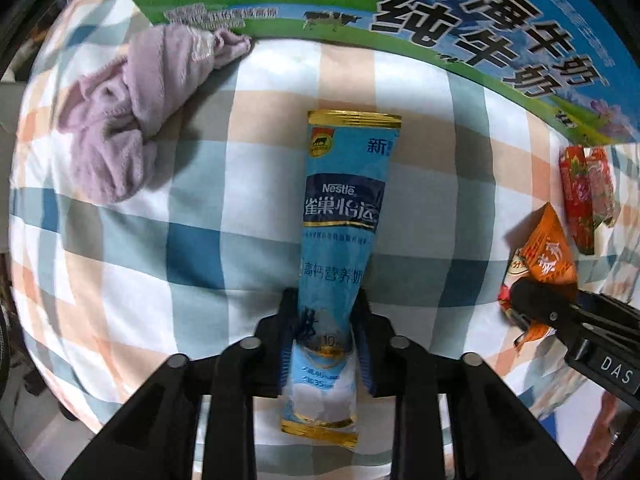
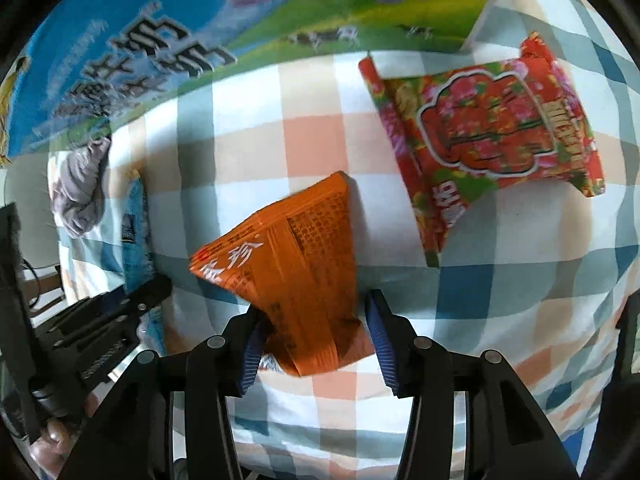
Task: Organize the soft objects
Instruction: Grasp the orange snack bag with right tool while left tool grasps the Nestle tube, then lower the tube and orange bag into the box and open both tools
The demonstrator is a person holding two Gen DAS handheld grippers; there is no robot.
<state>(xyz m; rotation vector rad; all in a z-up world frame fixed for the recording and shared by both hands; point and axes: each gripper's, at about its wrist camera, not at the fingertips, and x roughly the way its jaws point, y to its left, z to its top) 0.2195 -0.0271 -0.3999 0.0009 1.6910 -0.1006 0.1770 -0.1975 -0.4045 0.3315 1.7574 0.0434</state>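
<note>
On checked cloth (image 1: 168, 240), left hand-held gripper (image 1: 325, 300) clamps glossy blue sachet (image 1: 344, 200), right hand-held gripper (image 2: 314, 306) — jaws apart — straddles crinkled orange packet (image 2: 296, 264).

Soft even daylight, faint shadows, strong fisheye warping, blurred dark edges

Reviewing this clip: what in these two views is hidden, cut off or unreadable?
- Left wrist view: the blue Nestle sachet has its lower print covered by the left gripper fingers.
- Left wrist view: the milk carton is cut by the top edge.
- Right wrist view: the orange packet has its lower end behind the right gripper.
- Right wrist view: the purple cloth is small and blurred.
</note>
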